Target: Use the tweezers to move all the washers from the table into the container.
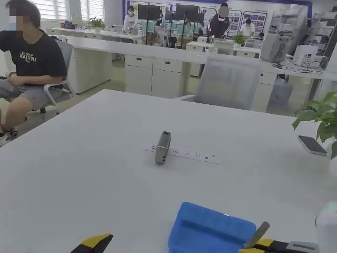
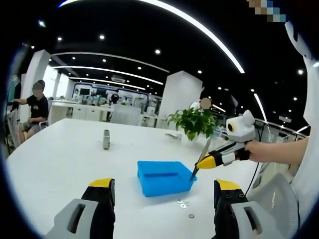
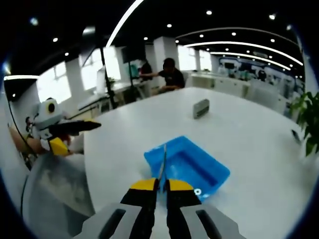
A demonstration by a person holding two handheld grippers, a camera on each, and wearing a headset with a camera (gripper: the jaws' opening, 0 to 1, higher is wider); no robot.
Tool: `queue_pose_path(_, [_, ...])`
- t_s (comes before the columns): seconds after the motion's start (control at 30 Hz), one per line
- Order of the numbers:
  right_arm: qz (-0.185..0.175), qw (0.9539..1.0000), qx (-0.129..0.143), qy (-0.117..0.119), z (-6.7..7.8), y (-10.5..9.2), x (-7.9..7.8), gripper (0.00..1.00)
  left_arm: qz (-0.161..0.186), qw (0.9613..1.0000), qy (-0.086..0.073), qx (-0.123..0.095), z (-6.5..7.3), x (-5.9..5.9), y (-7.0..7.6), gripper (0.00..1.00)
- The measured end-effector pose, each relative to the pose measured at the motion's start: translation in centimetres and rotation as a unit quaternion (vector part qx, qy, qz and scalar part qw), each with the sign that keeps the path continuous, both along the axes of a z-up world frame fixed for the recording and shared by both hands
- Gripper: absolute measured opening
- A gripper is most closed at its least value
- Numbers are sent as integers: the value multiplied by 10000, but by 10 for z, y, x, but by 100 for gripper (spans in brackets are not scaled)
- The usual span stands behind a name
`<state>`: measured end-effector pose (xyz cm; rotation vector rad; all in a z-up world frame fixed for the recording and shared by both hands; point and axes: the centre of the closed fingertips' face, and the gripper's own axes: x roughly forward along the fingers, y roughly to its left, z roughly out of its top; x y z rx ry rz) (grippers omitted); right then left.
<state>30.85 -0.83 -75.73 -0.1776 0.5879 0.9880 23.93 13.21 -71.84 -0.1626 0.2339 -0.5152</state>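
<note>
your right gripper (image 3: 160, 185) clamps tweezers (image 3: 163, 159), tips over blue container (image 3: 199, 172) just ahead. your left gripper (image 2: 164, 191) gapes wide, empty; washers (image 2: 183, 204) on table (image 2: 60, 164) ahead between its jaws, beside container.

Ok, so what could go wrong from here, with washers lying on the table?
1. The washers are small, flat and lie close beside the blue container. The tweezers, clamped in the right gripper, might slip off one or flick it away.
2. The left gripper is open and holds nothing, so the blue container is unbraced; a nudge from the tweezers could probably slide it.
</note>
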Motion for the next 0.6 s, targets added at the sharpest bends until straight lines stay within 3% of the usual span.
queue_pose_path(0.23, [65, 9989, 164, 434, -20, 6, -14, 3, -51, 9999, 87, 97, -5, -1, -1, 82])
queue_pose_path(0.43, [68, 9966, 69, 821, -51, 6, -19, 3, -106, 9995, 210, 210, -11, -2, -2, 79])
queue_pose_path(0.6, [70, 9951, 116, 977, -59, 7, -23, 3, -122, 9993, 236, 270, -13, -2, -3, 78])
